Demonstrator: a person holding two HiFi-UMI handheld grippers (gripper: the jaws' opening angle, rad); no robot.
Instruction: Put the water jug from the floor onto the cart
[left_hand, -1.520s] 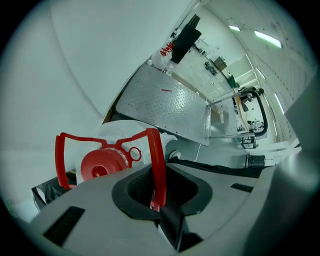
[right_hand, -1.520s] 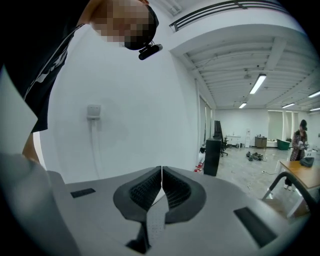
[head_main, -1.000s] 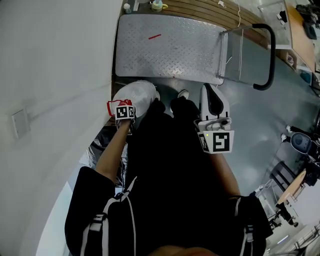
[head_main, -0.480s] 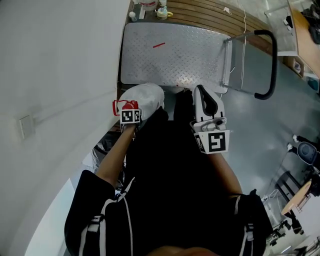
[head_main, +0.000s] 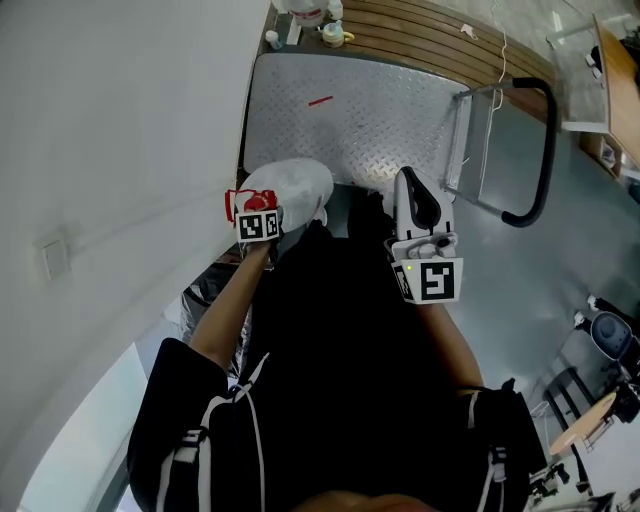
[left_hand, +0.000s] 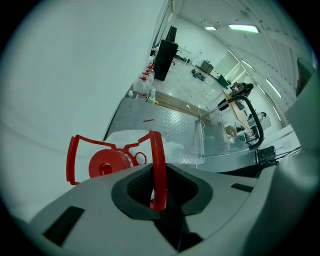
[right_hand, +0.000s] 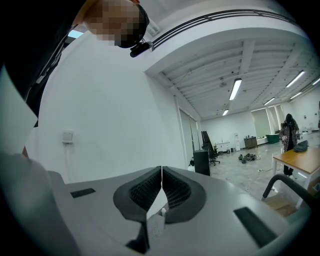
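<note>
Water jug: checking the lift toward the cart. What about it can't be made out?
Head view: the base of the water jug is hidden under its own body.
Left gripper view: the left gripper covers most of the body below the red handle and cap.

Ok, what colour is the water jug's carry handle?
The handle is red; the left gripper view shows it best.
</note>
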